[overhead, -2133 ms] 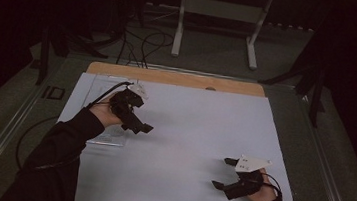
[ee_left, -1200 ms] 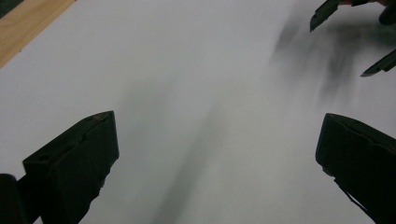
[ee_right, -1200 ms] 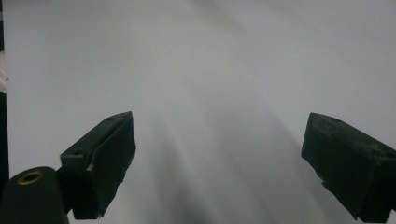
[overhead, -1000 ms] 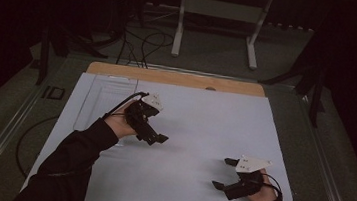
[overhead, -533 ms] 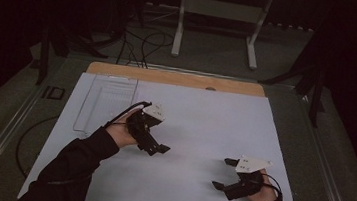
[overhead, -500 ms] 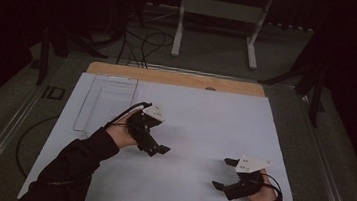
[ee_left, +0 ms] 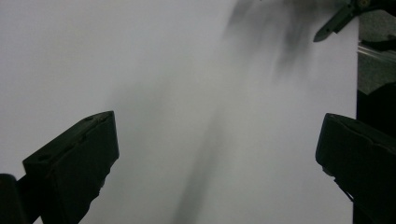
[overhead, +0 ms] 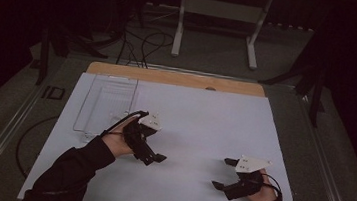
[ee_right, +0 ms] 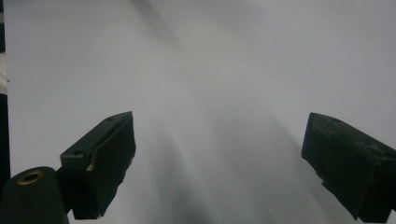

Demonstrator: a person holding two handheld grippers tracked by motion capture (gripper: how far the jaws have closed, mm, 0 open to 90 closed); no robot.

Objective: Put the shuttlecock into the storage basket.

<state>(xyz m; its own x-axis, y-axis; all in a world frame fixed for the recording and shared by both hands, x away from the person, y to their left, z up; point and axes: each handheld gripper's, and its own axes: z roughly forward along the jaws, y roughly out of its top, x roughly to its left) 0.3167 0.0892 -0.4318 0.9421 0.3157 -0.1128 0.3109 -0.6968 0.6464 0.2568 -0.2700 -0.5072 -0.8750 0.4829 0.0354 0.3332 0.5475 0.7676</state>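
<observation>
Mostly white table sheet (overhead: 203, 128); wire tray (overhead: 108, 100) far-left; dark room.

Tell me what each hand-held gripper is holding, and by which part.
Nothing. The left hand-held gripper and the right hand-held gripper are both open and empty over the white table.

left tongs (overhead: 156, 158): black jaws, pale grey plate on top
right tongs (overhead: 225, 174): black, same pale grey plate, black cable
counter (overhead: 205, 118): plain white sheet, no pattern (light wood strip along the far edge)
wire rack (overhead: 105, 104): thin silvery lines
sleeves (overhead: 66, 169): black
floor (overhead: 291, 62): dull grey
</observation>
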